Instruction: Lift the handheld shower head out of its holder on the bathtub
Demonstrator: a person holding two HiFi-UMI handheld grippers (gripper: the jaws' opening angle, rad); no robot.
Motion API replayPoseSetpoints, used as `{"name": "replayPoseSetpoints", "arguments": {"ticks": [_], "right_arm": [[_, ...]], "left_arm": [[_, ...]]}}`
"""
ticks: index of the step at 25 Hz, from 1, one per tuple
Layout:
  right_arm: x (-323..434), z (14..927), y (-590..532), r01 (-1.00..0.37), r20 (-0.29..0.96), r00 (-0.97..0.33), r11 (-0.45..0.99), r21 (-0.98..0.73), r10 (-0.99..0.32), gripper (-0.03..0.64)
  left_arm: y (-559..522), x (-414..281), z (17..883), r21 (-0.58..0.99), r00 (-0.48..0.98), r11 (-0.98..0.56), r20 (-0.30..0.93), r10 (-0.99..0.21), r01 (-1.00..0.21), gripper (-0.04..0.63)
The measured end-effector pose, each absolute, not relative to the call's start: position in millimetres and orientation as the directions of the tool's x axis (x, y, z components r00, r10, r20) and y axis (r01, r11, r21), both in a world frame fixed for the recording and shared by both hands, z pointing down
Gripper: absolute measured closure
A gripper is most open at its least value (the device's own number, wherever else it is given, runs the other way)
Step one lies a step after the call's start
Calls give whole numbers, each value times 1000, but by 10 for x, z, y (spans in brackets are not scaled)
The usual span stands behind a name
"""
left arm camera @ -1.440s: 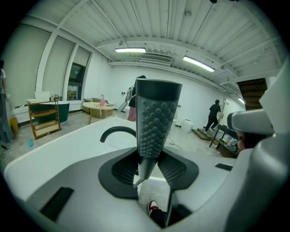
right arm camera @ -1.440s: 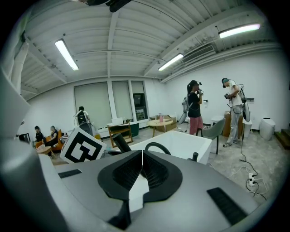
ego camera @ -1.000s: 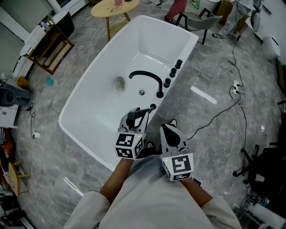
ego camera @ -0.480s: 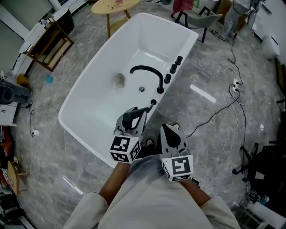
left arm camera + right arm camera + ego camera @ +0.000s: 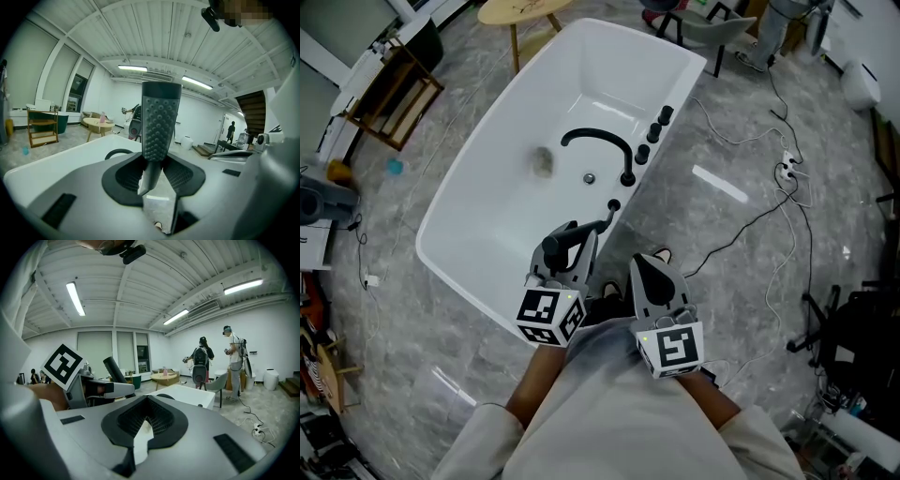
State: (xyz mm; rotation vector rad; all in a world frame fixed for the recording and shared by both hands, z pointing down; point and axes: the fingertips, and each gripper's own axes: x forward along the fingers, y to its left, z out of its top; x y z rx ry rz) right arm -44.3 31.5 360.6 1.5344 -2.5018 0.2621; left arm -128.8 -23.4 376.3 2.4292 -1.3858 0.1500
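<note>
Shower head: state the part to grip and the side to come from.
Grip the shower head low, under its nubbed face, where the left gripper clamps it. It is a slim bar standing upright, so coming from the person's side with jaws closing across its narrow width seems surest.

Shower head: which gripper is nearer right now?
Left. The left gripper is clamped on the shower head; the right gripper sits apart to its right, shut and empty.

The left gripper (image 5: pixel 577 246) and right gripper (image 5: pixel 654 272) are grey with black pads (image 5: pixel 161 420), each bearing a black-and-white marker cube (image 5: pixel 546 317). The sleeves (image 5: pixel 483 439) look pale beige.
</note>
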Motion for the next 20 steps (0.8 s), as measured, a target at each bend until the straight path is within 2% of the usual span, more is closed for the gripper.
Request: {"name": "replayPoseSetpoints", "arguments": {"ticks": [20], "right_arm": [[-482,3643,361,-877,275,-470,480,-37,-838,598]], "left_arm": [[-183,-1270,3791,274,520,-456,251,-816,-847,457]]}}
